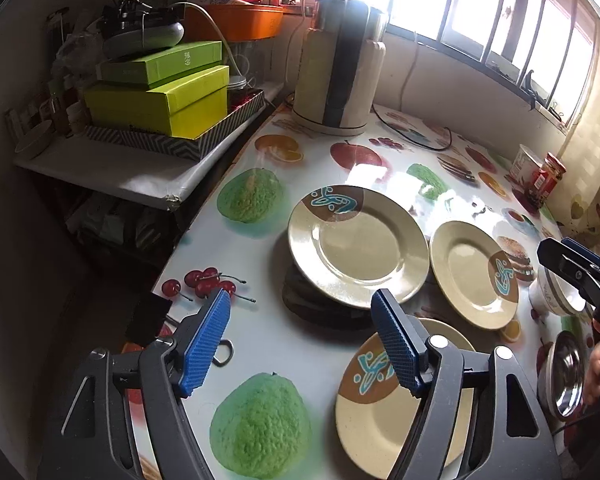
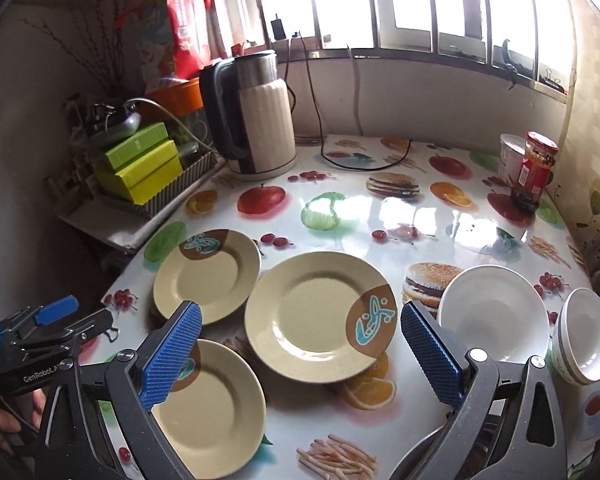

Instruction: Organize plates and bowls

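Observation:
Three beige plates with a brown and blue motif lie on the fruit-print table. The far left plate (image 2: 206,270) (image 1: 358,246) rests on a dark pad. The middle plate (image 2: 320,316) (image 1: 474,272) lies right of it. The near plate (image 2: 212,404) (image 1: 384,408) lies in front. A white plate (image 2: 494,314) and a white bowl (image 2: 584,336) (image 1: 556,294) lie at the right. A steel bowl (image 1: 566,372) sits near the right edge. My left gripper (image 1: 304,340) is open above the near plate's left side. My right gripper (image 2: 300,352) is open over the middle plate.
An electric kettle (image 2: 260,120) with its cord stands at the back left. A side shelf (image 1: 112,168) holds green boxes (image 1: 160,96). A red jar (image 2: 536,168) and a white tub (image 2: 510,156) stand at the back right. A bottle opener (image 1: 222,354) lies near the left fingers.

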Demonstrator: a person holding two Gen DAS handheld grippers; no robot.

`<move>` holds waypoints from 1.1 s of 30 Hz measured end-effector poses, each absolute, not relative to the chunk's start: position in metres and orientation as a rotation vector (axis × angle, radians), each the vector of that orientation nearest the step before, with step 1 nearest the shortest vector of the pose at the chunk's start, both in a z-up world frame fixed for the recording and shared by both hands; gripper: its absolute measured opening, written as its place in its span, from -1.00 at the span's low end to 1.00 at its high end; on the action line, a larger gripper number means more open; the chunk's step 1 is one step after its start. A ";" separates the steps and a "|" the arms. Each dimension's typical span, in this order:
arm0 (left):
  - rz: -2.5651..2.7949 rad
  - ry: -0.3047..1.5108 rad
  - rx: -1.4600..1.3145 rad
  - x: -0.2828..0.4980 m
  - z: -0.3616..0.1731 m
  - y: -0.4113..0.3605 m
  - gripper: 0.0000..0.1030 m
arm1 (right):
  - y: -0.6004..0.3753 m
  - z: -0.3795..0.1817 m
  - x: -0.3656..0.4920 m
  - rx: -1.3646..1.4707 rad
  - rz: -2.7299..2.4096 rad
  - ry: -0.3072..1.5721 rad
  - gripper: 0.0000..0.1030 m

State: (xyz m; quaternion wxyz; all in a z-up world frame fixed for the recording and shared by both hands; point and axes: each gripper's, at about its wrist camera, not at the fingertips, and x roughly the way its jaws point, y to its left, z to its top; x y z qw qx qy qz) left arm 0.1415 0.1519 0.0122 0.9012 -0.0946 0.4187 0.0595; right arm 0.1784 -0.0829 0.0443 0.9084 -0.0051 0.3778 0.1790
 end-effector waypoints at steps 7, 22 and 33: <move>0.101 0.927 -0.313 0.175 -0.010 0.173 0.25 | -0.050 0.021 0.230 -0.044 0.447 0.854 0.58; 0.107 0.977 -0.378 0.210 -0.041 0.183 -0.03 | -0.013 -0.029 0.299 -0.023 0.578 1.004 0.09; 0.095 0.987 -0.407 0.218 -0.049 0.184 -0.08 | -0.001 -0.046 0.316 0.014 0.637 1.044 -0.27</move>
